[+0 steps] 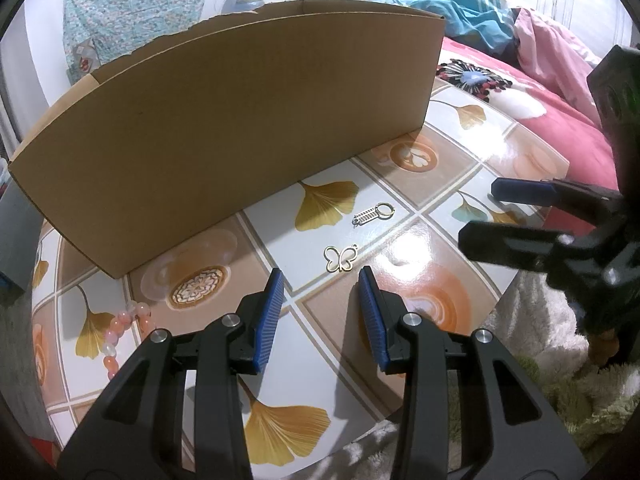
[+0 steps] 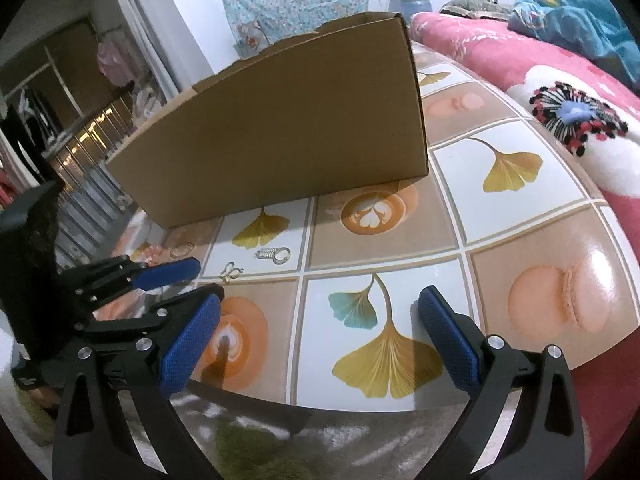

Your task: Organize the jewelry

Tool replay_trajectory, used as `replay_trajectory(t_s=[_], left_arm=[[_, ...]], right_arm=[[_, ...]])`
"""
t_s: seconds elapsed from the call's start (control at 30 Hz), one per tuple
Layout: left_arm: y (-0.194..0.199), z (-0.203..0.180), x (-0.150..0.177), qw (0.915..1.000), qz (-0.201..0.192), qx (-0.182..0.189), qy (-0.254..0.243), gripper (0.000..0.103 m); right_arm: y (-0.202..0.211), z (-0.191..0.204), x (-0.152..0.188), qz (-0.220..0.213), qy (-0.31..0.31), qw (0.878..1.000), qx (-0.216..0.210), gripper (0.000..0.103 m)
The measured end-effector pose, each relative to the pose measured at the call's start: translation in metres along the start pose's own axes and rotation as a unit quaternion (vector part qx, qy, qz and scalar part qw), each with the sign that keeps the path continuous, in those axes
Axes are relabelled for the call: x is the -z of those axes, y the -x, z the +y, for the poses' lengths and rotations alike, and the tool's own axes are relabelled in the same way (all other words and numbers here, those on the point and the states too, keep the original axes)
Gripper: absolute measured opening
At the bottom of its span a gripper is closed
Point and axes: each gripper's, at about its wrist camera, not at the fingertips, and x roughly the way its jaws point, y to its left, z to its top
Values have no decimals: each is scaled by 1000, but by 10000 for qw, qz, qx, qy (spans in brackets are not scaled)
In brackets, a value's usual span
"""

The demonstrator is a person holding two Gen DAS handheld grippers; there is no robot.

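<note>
- Bead bracelet (image 1: 122, 330) – far left on the table (image 1: 452, 184), pink/orange/white beads, curving along the table's left edge; only part shows, so its full shape can't be told. Left of the left gripper, apart from it.
- Box (image 1: 240, 128) – brown cardboard, long side facing both cams, standing on the table behind the jewelry; top edge torn at the left. In the right wrist view the box (image 2: 288, 128) fills the upper middle.
- Left gripper (image 1: 320, 276) – jaws apart, nothing between the blue pads, just bare table. Not touching any jewelry. Pointing down at the table twd the box. In the right wrist view the same gripper (image 2: 200, 280) comes in from the left edge.
- Butterfly charm (image 1: 340, 258) – gold outline, lying flat just ahead of the left fingertips, about centred on the gap. Wings spread roughly left–right; small loop at its upper right. Also seen small in the other view (image 2: 232, 272), near the left gripper's tip.
- Key-ring charm (image 1: 372, 214) – silver, flat on a white tile past the butterfly, nearer the box. Long axis slants lower left to upper right; ring end at upper right. In the right wrist view (image 2: 274, 255) it lies nearly left–right, ring on the right.
- Right gripper (image 2: 320, 300) – jaws wide apart, holding nothing, over the table's near edge above a leaf tile; well right of both charms. In the left wrist view it enters from the right (image 1: 480, 216).
- Bed cover (image 2: 560, 92) – pink, flowered, right of the table.
</note>
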Motion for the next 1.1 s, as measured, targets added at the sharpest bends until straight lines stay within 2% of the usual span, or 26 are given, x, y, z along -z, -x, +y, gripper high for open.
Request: replay_trajectory(t_s=[0.1, 0.27, 0.63, 1.1], left_arm=[[0, 0, 0, 10000, -18, 19, -1, 37], [0, 0, 0, 10000, -44, 45, -23, 37], [-1, 1, -1, 9999, -94, 115, -33, 37], [0, 3, 1, 9997, -135, 187, -11, 37]], right_arm=[[0, -2, -1, 41, -34, 10000, -56, 97], [-2, 4, -2, 147, 175, 9997, 90, 97], [-2, 0, -5, 164, -125, 9998, -16, 97], [-7, 7, -7, 285, -32, 9994, 203, 97]])
